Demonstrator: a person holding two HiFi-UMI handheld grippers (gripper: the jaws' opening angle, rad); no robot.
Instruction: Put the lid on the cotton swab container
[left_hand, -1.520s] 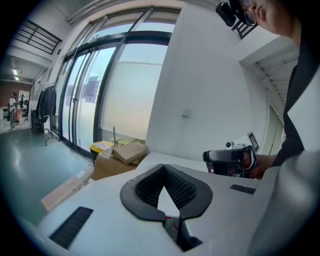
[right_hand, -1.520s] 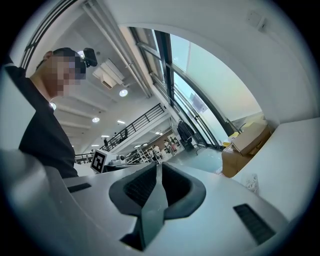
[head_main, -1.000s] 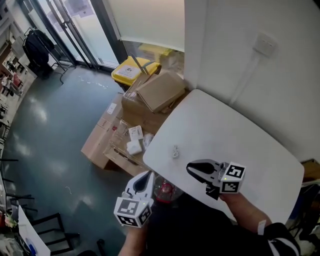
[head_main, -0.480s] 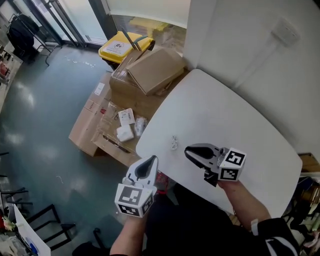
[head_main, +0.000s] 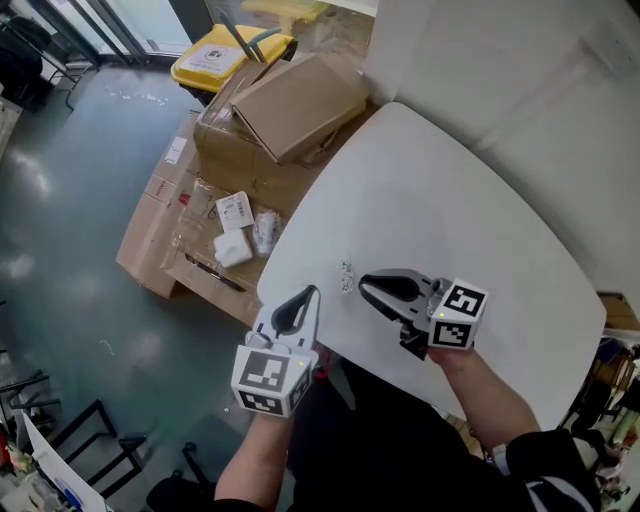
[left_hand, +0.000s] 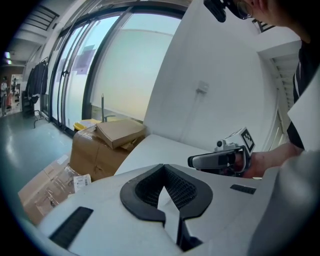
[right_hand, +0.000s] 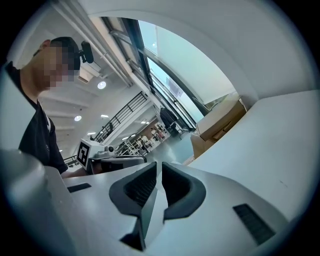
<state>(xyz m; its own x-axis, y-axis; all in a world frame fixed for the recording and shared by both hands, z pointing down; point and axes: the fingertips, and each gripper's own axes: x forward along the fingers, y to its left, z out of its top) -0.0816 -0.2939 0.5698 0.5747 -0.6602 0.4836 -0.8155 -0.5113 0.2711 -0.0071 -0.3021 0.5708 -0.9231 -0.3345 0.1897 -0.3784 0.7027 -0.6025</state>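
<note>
A small pale object (head_main: 347, 270) lies on the white table (head_main: 450, 210) near its front-left edge; it is too small to tell whether it is a container or a lid. My left gripper (head_main: 300, 298) hangs at the table's near edge, just short of the object, jaws shut and empty. My right gripper (head_main: 368, 287) hovers over the table a little right of the object, pointing left, also shut with nothing held. The left gripper view shows its own shut jaws (left_hand: 165, 192) and the right gripper (left_hand: 220, 160) across from them. The right gripper view shows its closed pads (right_hand: 159, 182) and the left gripper (right_hand: 107, 159).
Stacked cardboard boxes (head_main: 290, 105) and flattened cartons with small packets (head_main: 233, 230) lie on the floor left of the table. A yellow bin (head_main: 225, 50) stands behind them. A white wall (head_main: 520, 70) runs along the table's far side.
The view has swung toward the table. My left gripper has risen up to the table's near edge, and the right gripper has drifted a little left, closer to the small object.
</note>
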